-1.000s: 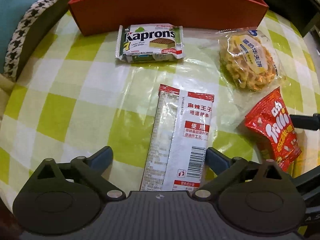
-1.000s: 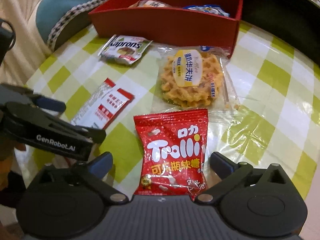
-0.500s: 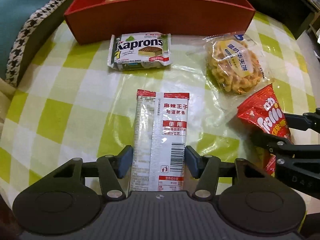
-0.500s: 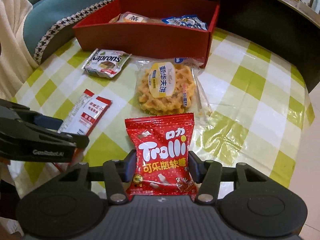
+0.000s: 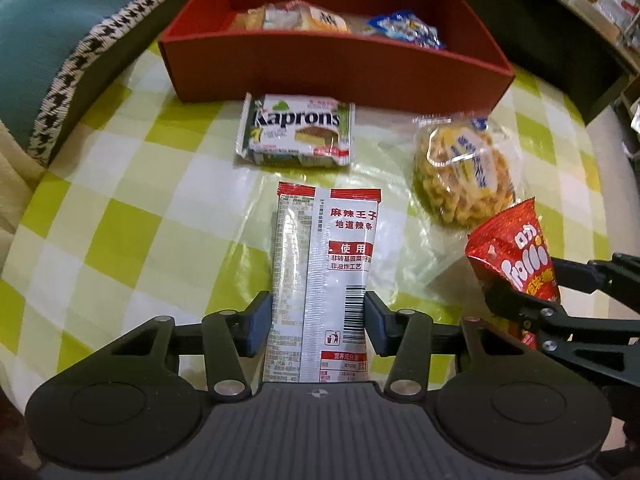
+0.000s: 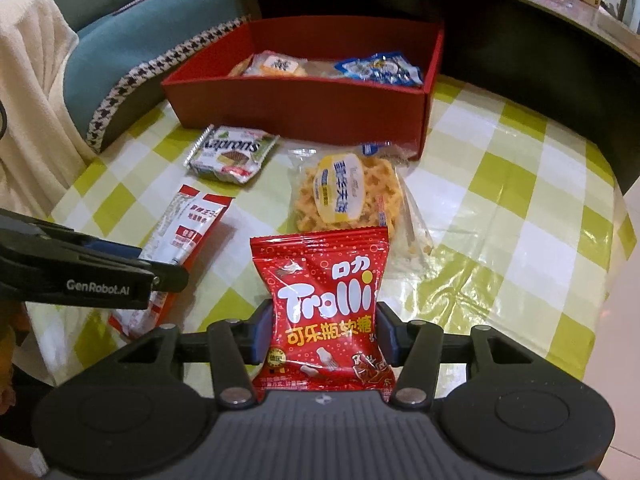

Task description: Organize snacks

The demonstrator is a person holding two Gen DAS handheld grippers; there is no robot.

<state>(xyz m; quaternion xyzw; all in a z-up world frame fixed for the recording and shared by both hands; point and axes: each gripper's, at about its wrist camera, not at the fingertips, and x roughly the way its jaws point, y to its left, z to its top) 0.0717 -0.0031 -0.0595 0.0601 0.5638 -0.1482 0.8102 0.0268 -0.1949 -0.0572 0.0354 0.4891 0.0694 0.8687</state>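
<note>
Both grippers have clamped since earlier, left gripper (image 5: 318, 320) closing on the white packet (image 5: 324, 280), right gripper (image 6: 320, 332) gripping the Trolli bag (image 6: 324, 304), likely bound for the red box (image 6: 304, 108) at upper centre

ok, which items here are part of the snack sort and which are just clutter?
Job:
red box
Trolli bag, in right claw
spicy strip pack, in left claw, closing
Kaprons wafer
waffle pack

Clutter:
teal cushion
cream cloth

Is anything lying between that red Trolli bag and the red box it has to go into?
Yes. The waffle packet lies on the table directly between the Trolli bag, pinched in the right gripper, and the red box. Lifting the bag over it should clear it.
</note>
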